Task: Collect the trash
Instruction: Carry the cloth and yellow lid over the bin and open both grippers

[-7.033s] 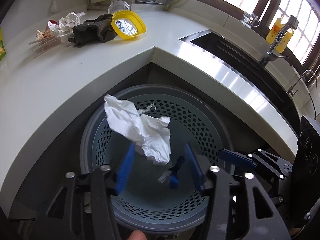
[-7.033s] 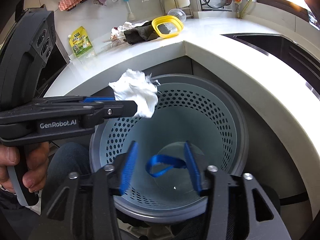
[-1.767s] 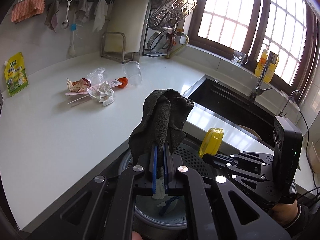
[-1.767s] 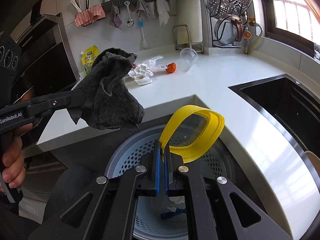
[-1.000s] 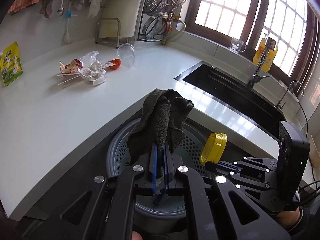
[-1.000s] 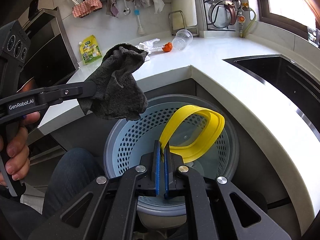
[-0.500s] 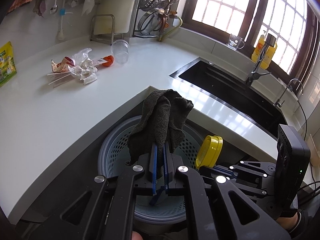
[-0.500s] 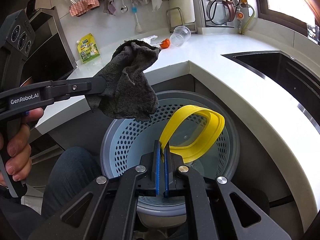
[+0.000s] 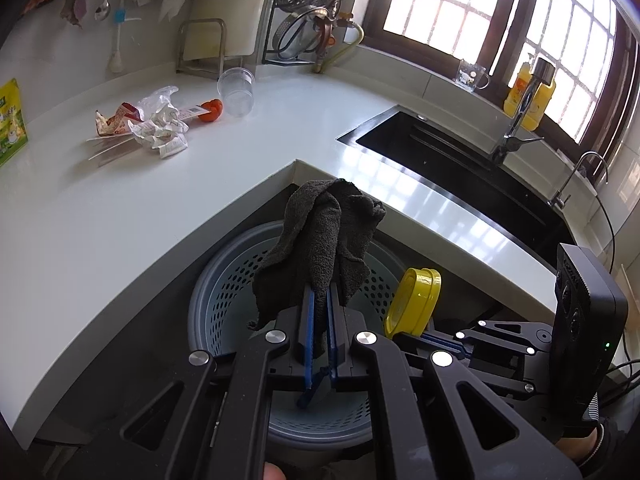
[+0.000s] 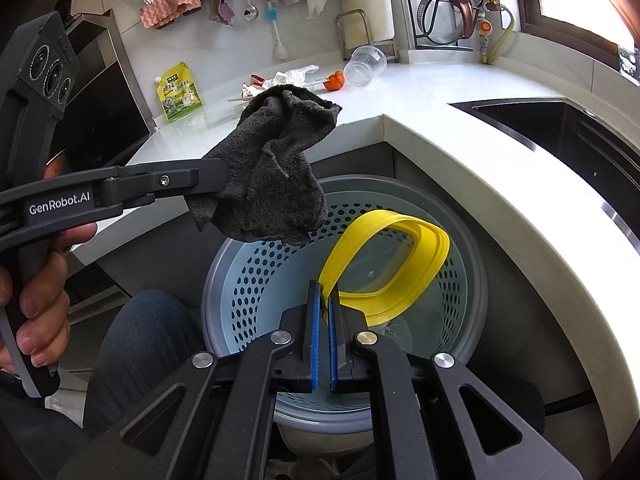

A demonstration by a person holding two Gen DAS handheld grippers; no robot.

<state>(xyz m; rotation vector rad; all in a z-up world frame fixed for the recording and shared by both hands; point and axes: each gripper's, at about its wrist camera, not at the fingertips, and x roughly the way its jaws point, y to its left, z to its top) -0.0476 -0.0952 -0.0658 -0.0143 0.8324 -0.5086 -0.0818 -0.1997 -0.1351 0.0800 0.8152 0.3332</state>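
Over the bin [image 10: 472, 276] below the bench [image 9: 120, 208] corner, the left hand-held gripper [image 9: 319, 312] pinches a rag [image 9: 320, 240], the right hand-held gripper [image 10: 323, 312] a lid [image 10: 400, 256]; only the left view shows windows [image 9: 432, 12].

Sink [image 9: 460, 172] sits upper right by the window, dish soap bottle [image 9: 532, 100] behind the faucet [image 9: 516, 128].

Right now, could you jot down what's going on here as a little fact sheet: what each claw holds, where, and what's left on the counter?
left gripper: shut on dark grey cloth
right gripper: shut on yellow lid
position: both held over the perforated bin
bin: under the countertop corner
on counter: crumpled wrappers, clear plastic cup, small orange item
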